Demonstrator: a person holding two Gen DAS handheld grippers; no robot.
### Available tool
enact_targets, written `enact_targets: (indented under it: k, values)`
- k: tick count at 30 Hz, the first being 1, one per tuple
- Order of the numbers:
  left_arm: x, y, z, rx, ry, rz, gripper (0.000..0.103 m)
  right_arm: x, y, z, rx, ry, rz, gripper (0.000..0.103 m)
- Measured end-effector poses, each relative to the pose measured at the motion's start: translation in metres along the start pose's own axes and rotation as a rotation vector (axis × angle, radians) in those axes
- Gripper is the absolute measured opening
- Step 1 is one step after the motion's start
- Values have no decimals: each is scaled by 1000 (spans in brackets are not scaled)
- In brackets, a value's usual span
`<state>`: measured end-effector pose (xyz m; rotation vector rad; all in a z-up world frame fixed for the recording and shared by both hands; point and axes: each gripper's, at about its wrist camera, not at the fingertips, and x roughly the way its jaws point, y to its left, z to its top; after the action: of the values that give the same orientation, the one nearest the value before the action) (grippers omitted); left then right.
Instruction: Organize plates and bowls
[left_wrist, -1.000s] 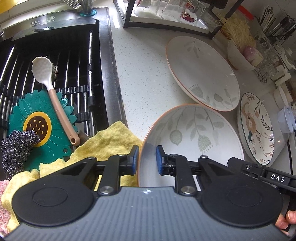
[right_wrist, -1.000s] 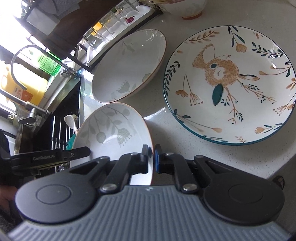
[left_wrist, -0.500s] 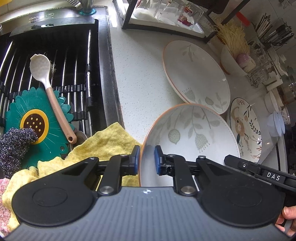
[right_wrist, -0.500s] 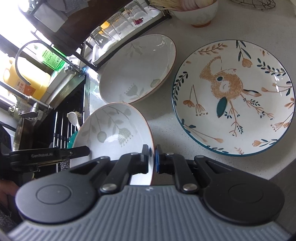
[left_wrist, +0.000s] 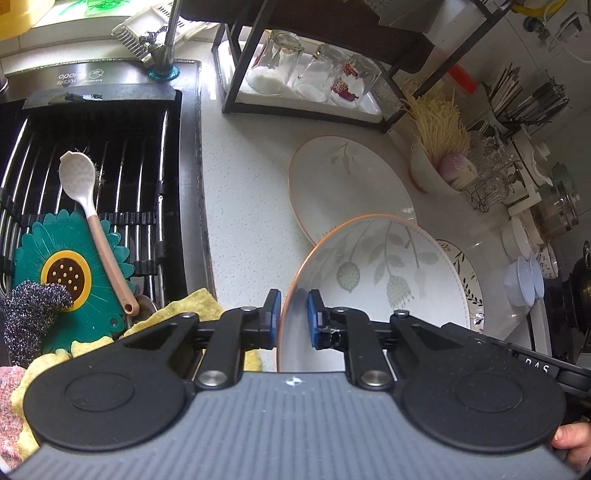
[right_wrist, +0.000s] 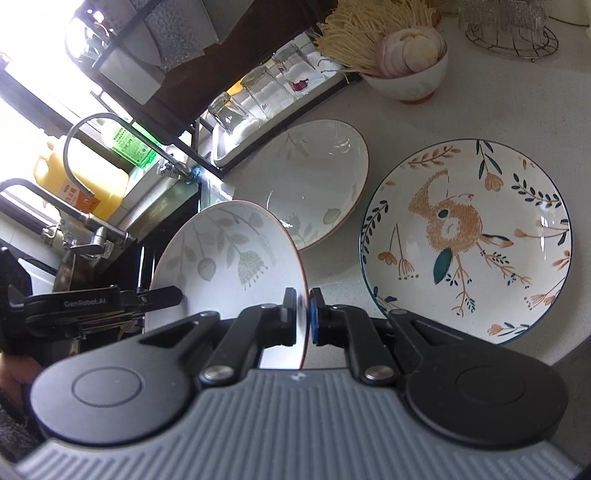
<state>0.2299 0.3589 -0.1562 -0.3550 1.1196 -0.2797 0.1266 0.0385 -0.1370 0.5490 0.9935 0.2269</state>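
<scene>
- I am holding the leaf-patterned bowl (left_wrist: 373, 291) by both sides: my left claw (left_wrist: 294, 319) is pinching its orange rim at the lower middle of the left view, and its jaws have just been closing, with the rim between the blue pads.
- My right claw (right_wrist: 303, 317) is clamped tight on the opposite rim at the lower middle of the right view, its pads pressing the thin edge.
- Compared with a second ago, the bowl is sitting higher and is tilting up off the surface (left_wrist: 251, 206); more of the view is opening up above it, so the faucet and the rack of upturned glasses (left_wrist: 314, 74) are now showing at the top of the left view.
- The bowl's far rim is now overlapping the pale leaf plate (right_wrist: 306, 184) behind it in both views, where earlier a gap of surface was showing between them.
- The bird plate (right_wrist: 467, 240) is lying flat at the right of the right view, unchanged, mostly hidden behind the bowl in the left view.
- The spoon (left_wrist: 92, 221) and green flower mat (left_wrist: 66, 273) are lying in the sink at the left as before.
</scene>
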Motion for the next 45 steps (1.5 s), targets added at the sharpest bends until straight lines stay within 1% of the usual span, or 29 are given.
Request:
enact_targets:
  k: [6, 13, 18, 28, 32, 34, 37, 40, 45]
  values:
    - [1, -23, 12, -2, -28, -18, 17, -14, -5, 19, -45, -30, -5, 10]
    - [14, -52, 19, 9, -31, -41, 17, -27, -27, 37, -55, -43, -13, 10]
    - [27, -74, 18, 18, -26, -45, 17, -35, -44, 41, -62, -41, -36, 10]
    - [58, -117, 10, 59, 25, -25, 17, -47, -88, 44, 3, -49, -78, 10]
    - [77, -130, 8, 68, 51, -18, 17, -47, -106, 42, 38, -47, -96, 10]
    - [89, -134, 8, 60, 73, -19, 17, -44, -112, 41, 28, -42, -126, 11]
    - [101, -144, 6, 80, 92, 6, 17, -39, -117, 42, 4, -41, -164, 13]
    - [109, -150, 6, 91, 105, 13, 17, -40, -120, 43, -25, -57, -187, 14]
    - [124, -160, 7, 106, 116, 33, 17, -34, -132, 45, -21, -52, -208, 15]
